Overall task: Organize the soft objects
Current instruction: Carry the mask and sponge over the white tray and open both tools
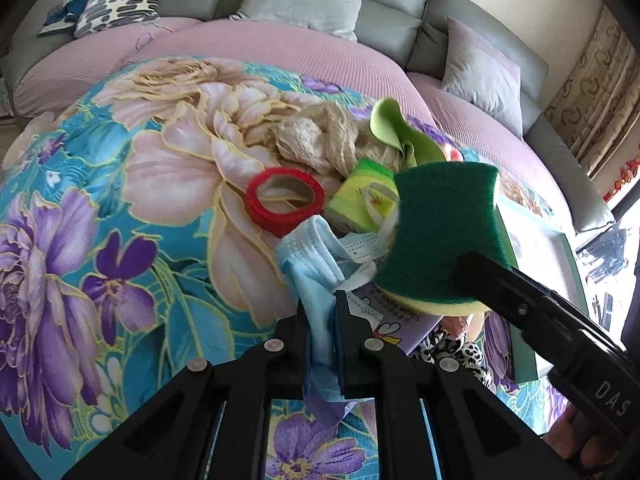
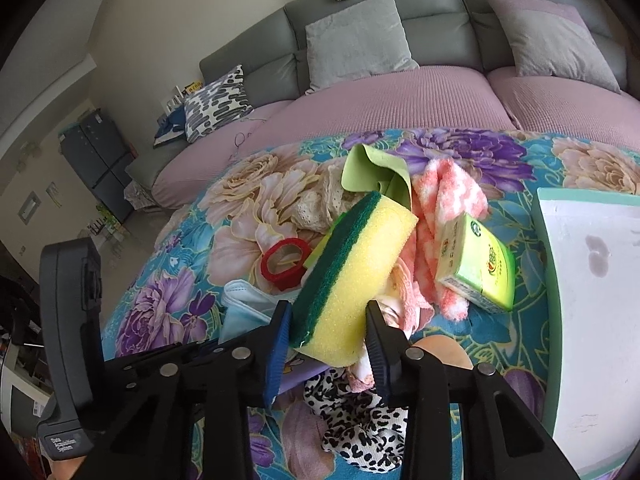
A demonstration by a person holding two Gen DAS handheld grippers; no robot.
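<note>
Closest in, the left gripper (image 1: 320, 316) is clamped tight on a blue face mask (image 1: 308, 256), the pleated cloth pinched flat between the pads and trailing below them, so it is limp, weightless stuff that will flap and needs a grip on the bunched body, not the ear loops. Right beside it the right gripper (image 2: 328, 332) has its 2 pads pressed on the sponge (image 2: 356, 264), yellow foam to one side and green scouring face to the other, held up off the pile at its near end; judging by the foam, it is light and springy, will squash under the jaws and could squirm out if held only by a corner. Under it lie a leopard-print cloth (image 2: 360, 436) and a pack of baby wipes (image 1: 400, 320), both mostly hidden by the grippers. Further on sit a red tape roll (image 1: 285, 200), a green tissue pack (image 2: 480, 276), a pink-and-white fluffy cloth (image 2: 444, 200), a curled green cloth (image 2: 372, 172) and a beige lace cloth (image 1: 320, 140), all on the floral blanket (image 1: 120, 200). At the right a white bin with a green rim (image 2: 592, 300) is cut off by the frame; its depth cannot be judged. Beyond, the sofa (image 2: 360, 92).
</note>
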